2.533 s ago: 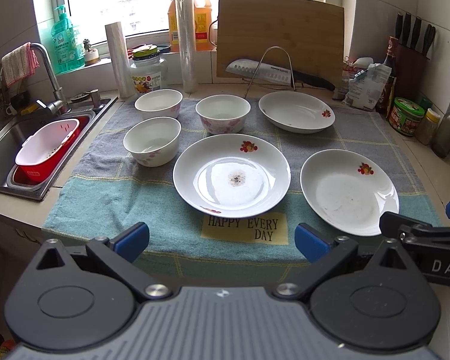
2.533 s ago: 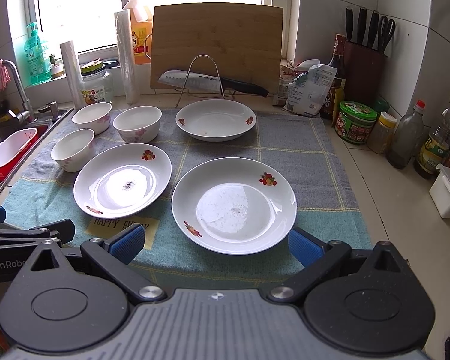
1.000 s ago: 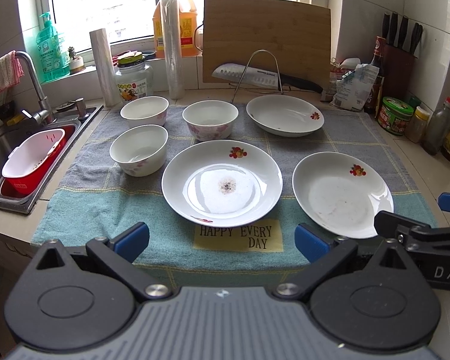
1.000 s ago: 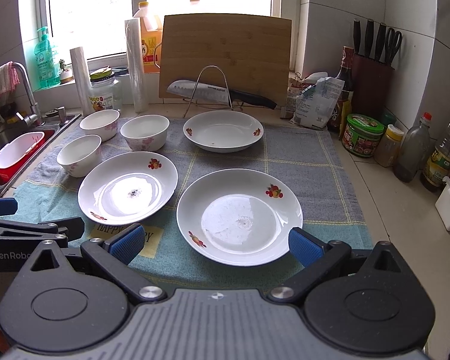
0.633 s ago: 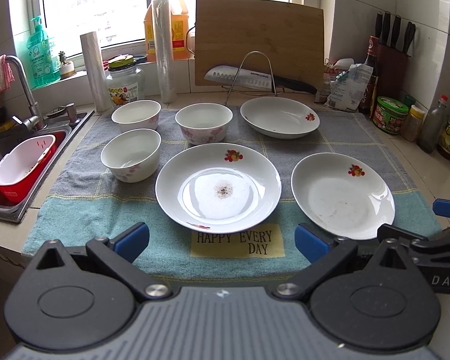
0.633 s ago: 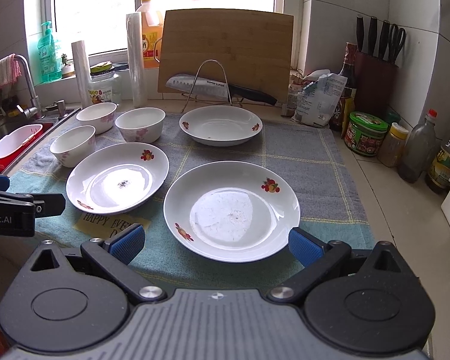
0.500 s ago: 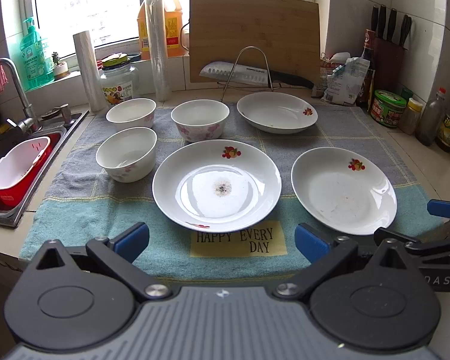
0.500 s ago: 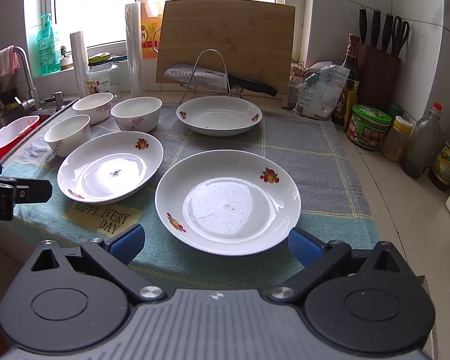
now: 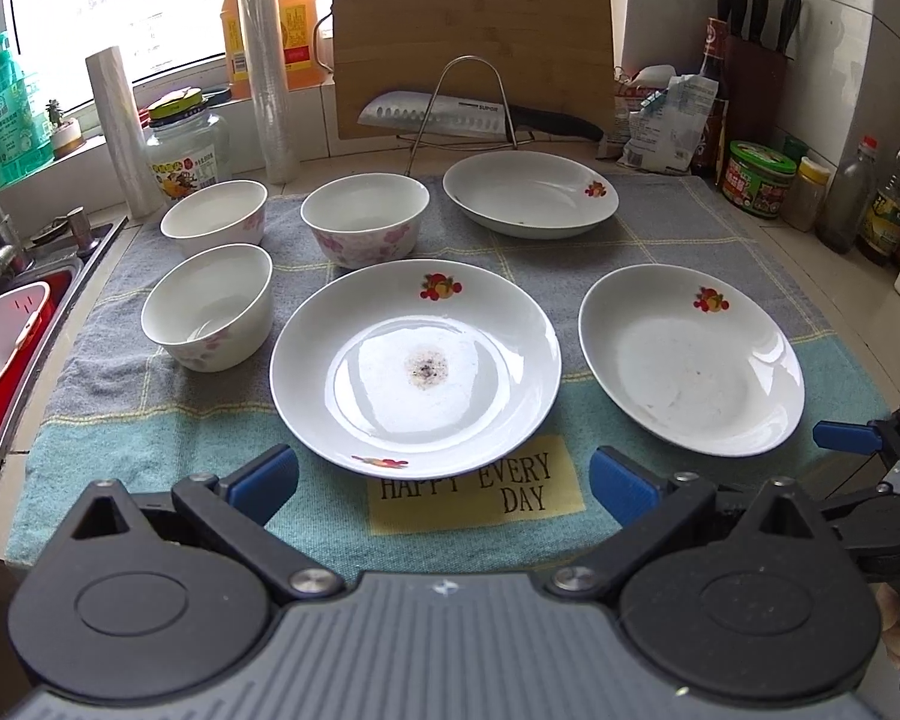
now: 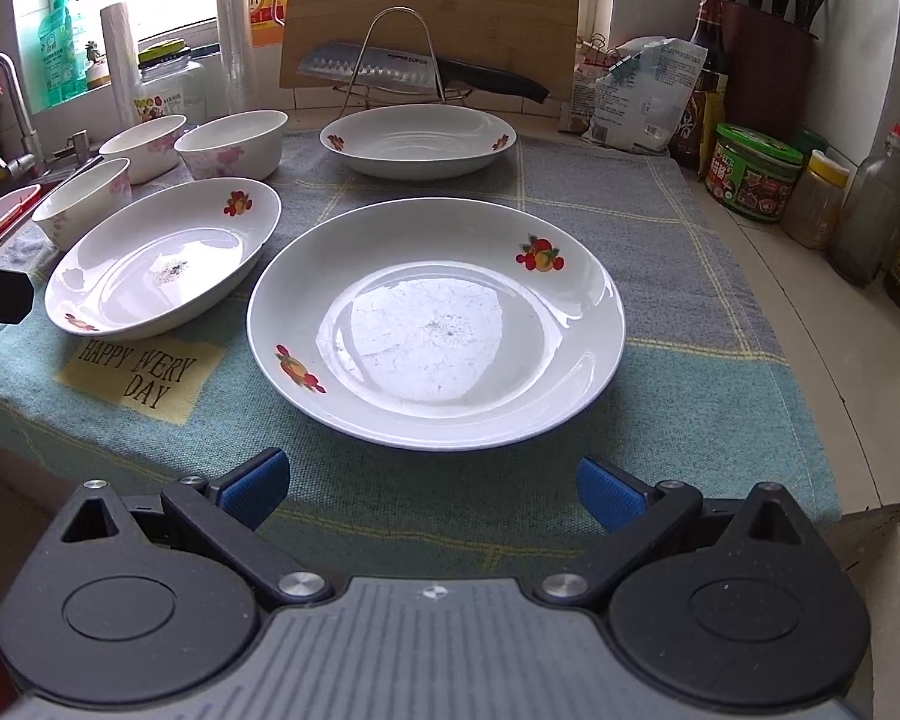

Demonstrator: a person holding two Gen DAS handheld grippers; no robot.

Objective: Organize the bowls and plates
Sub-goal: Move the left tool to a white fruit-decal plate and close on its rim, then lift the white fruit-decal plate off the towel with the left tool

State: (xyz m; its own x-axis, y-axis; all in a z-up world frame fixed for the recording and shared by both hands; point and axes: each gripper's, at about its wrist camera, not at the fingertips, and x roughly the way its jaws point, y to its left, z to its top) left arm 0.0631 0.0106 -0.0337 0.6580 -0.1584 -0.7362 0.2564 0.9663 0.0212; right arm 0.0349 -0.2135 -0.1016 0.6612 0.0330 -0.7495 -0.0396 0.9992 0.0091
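Kitchen counter (image 10: 858,360) of pale stone runs under a bright window, with white tiled walls and a steel sink (image 9: 24,300) at the left holding a red and white strainer (image 9: 0,348). A woven towel (image 9: 150,438), grey at the back and teal at the front with thin yellow lines, covers the counter; its yellow patch (image 9: 474,489) reads "HAPPY EVERY DAY". A bamboo cutting board (image 9: 474,18) leans on the wall behind a wire rack (image 9: 471,96) carrying a knife (image 9: 450,115) marked "SUPOR". All the crockery sits on the towel, each piece apart from the others: three round white bowls with pink flowers, the near bowl (image 9: 207,306), the far left bowl (image 9: 215,217) and the middle bowl (image 9: 365,217), and three glossy shallow white plates with red fruit prints. The centre plate (image 9: 414,366) has a dark speck stain in its well, the right plate (image 10: 435,321) lies just ahead of the right gripper (image 10: 432,483), and the far plate (image 9: 531,195) sits near the rack. The left gripper (image 9: 444,477) hangs over the towel's front edge before the centre plate. Both grippers have their blue-padded fingers spread wide with nothing between them.
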